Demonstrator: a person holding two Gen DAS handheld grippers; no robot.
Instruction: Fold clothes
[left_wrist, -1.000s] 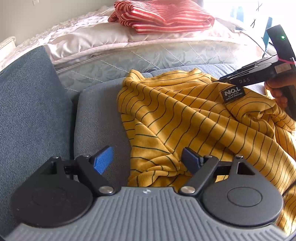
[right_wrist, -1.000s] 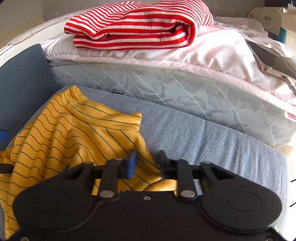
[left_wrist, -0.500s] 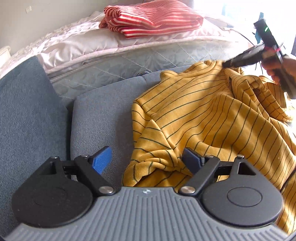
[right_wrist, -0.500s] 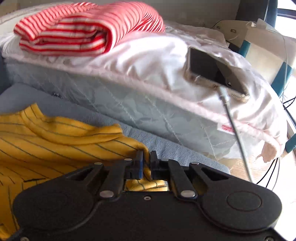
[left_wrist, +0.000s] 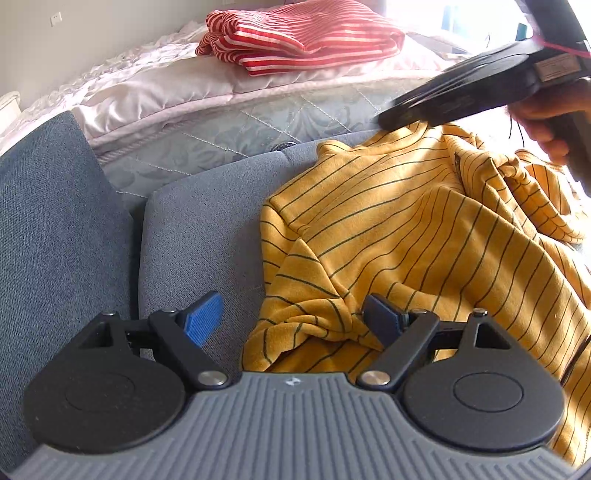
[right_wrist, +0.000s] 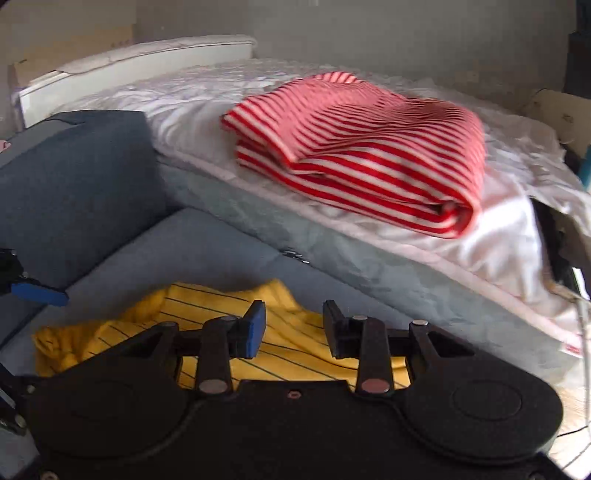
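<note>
A yellow shirt with thin dark stripes (left_wrist: 424, 229) lies rumpled on a blue-grey sofa seat (left_wrist: 199, 229). My left gripper (left_wrist: 291, 325) is open low over the shirt's near corner. A bunched fold sits against its right finger (left_wrist: 380, 325), and its left finger (left_wrist: 203, 323) is over bare cushion. My right gripper (right_wrist: 293, 328) is open just above the shirt's far edge (right_wrist: 221, 306), with nothing pinched. In the left wrist view its black body (left_wrist: 472, 88) hangs over the shirt's collar end, held by a hand (left_wrist: 546, 125).
A folded red-and-white striped garment (right_wrist: 362, 158) lies on the white bed (right_wrist: 184, 107) behind the sofa. The quilted mattress side (left_wrist: 258, 122) borders the seat. A blue cushion (left_wrist: 55, 229) stands at the left. A dark phone (right_wrist: 554, 236) lies on the bed's right edge.
My right gripper, shut on the shirt's edge half a second ago, has opened, let go and swung left. The shirt has been dragged to the right. My left gripper stayed open.
</note>
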